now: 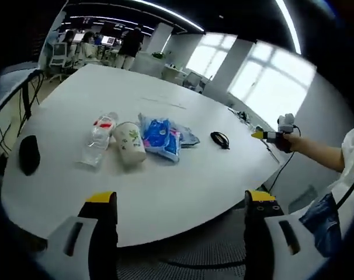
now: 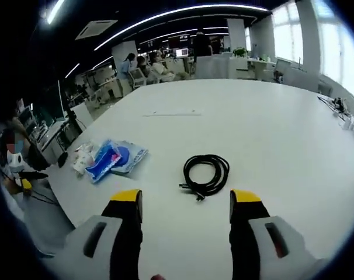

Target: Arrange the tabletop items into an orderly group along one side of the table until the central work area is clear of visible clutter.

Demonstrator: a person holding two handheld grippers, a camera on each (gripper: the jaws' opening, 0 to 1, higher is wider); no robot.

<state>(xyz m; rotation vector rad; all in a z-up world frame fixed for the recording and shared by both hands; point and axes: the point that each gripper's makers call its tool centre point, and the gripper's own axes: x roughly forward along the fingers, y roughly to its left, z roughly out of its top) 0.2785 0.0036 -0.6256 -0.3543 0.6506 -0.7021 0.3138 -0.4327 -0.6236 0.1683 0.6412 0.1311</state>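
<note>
Both pairs of jaws stand wide apart with nothing between them. The left gripper (image 1: 180, 201) hangs over the near edge of the white table (image 1: 165, 186), short of the things on it. Ahead of it lie a clear bottle (image 1: 99, 139) on its side, a paper cup (image 1: 130, 142) tipped over beside it, and a blue packet (image 1: 161, 137) touching the cup's other side. A coiled black cable (image 1: 220, 139) lies apart from the packet, towards the right. A black mouse-like object (image 1: 29, 154) sits alone near the table's left edge. The right gripper (image 1: 271, 136) shows at the far right of the left gripper view, held in a hand (image 1: 291, 142) off the table's edge.

In the right gripper view, the right gripper (image 2: 186, 204) points at the cable (image 2: 206, 173), which lies just ahead of its tips. The packet (image 2: 111, 158) lies well to the left, near the table's (image 2: 270, 128) edge.
</note>
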